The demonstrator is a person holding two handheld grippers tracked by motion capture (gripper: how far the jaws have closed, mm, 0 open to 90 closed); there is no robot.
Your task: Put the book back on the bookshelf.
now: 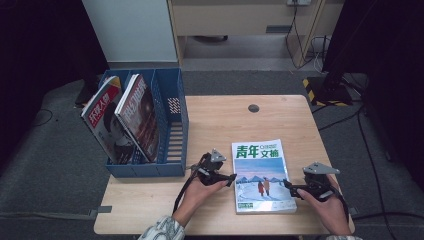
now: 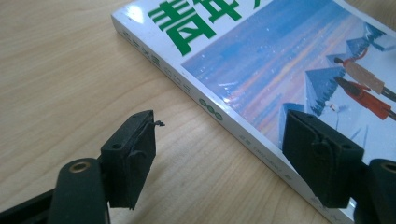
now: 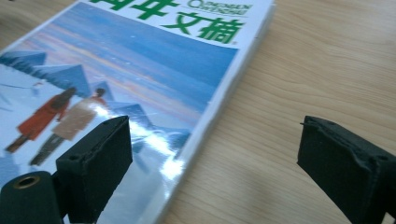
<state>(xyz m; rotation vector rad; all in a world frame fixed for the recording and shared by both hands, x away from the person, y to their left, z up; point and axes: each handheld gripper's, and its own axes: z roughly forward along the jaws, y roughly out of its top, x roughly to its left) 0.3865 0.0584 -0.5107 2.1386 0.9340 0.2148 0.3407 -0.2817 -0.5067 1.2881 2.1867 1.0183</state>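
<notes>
So there's a magazine lying flat on the wooden table, cover up, toward the near right part of the top. The left gripper sits right at its spine edge, jaws spread wide; in the left gripper view one jaw is over bare wood and the other over the cover, so the spine runs between them. Nothing is pinched. The right gripper is at the opposite long edge, also wide and straddling that edge, holding nothing. There's plenty of bare wood beyond the magazine's far end. The blue file rack stands at the table's left edge with two magazines leaning in it, and its right compartment is free.
</notes>
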